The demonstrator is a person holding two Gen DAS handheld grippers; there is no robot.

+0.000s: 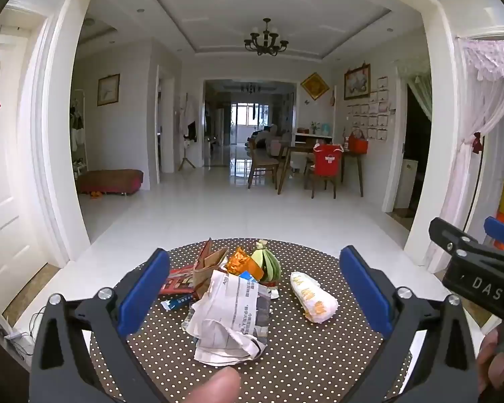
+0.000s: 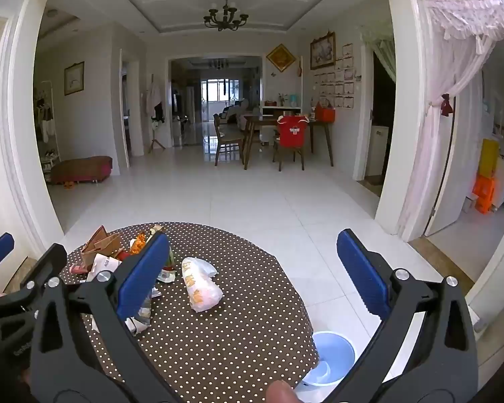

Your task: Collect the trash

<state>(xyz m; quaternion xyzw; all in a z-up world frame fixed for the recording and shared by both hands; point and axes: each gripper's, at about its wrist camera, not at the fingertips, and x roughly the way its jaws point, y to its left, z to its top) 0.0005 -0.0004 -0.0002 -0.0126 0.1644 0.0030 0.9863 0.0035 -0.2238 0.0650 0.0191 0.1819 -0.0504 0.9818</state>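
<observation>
both grippers, left gripper (image 1: 254, 288) and right gripper (image 2: 252, 272), wide apart and empty, "das" lettering (image 1: 486, 287) on the right one

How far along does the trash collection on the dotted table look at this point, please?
Done: nothing visibly; the crumpled paper, cardboard box, orange wrapper and white wrapper all lie on the table. In hand: nothing; left gripper and right gripper are both open and empty. Left: every piece. A blue bin sits on the floor beside the table.
</observation>
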